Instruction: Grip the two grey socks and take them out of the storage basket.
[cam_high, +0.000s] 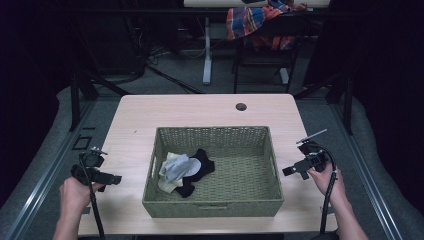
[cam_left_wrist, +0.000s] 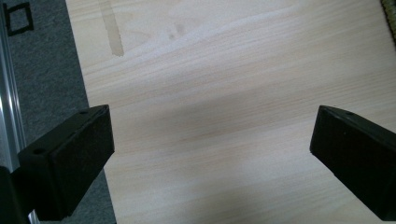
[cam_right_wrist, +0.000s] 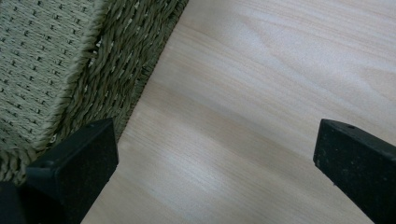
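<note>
A woven green basket (cam_high: 213, 201) sits in the middle of the light wooden table (cam_high: 200, 112), closer to the near edge than the far one. Inside it, bunched against its left wall, lie a grey sock (cam_high: 176, 167), a black sock (cam_high: 200, 167) and a pale cream piece of cloth (cam_high: 167, 185), all overlapping in one heap.

The person's left hand (cam_high: 75, 192) holds the left gripper (cam_high: 102, 176) over the table's left edge, well apart from the basket; its jaws are spread wide with bare wood between them. The right hand (cam_high: 327, 180) holds the right gripper (cam_high: 295, 170) over the table just beside the basket's right wall, jaws likewise spread wide and gripping nothing.

A round cable hole (cam_high: 241, 106) sits near the far edge.
</note>
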